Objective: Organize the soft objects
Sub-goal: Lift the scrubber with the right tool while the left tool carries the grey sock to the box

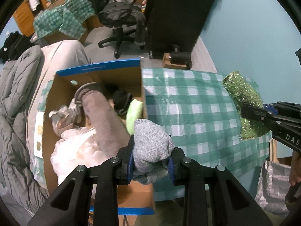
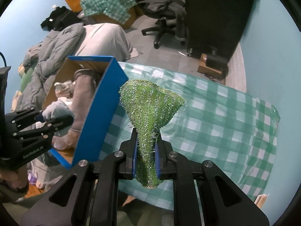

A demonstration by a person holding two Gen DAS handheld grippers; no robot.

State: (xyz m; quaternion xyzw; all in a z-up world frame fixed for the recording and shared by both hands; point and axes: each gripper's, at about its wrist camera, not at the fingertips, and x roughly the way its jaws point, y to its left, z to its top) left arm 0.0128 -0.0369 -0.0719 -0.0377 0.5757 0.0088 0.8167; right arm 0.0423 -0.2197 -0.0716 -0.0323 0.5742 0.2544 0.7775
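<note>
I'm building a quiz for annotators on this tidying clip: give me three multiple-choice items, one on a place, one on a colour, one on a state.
1. Where does the open cardboard box with blue outer walls stand?
A. on the checked cloth's left part
B. on the office chair
C. on the floor

2. What colour is the sparkly cloth?
A. red
B. green
C. black

3. How is the left gripper?
A. open, empty
B. shut, empty
C. shut on a grey knitted cloth

Key: 1 A, the green-and-white checked cloth shows beside it; 2 B, it glitters green in the right gripper; 3 C, blue pads pinch the grey knit.
</note>
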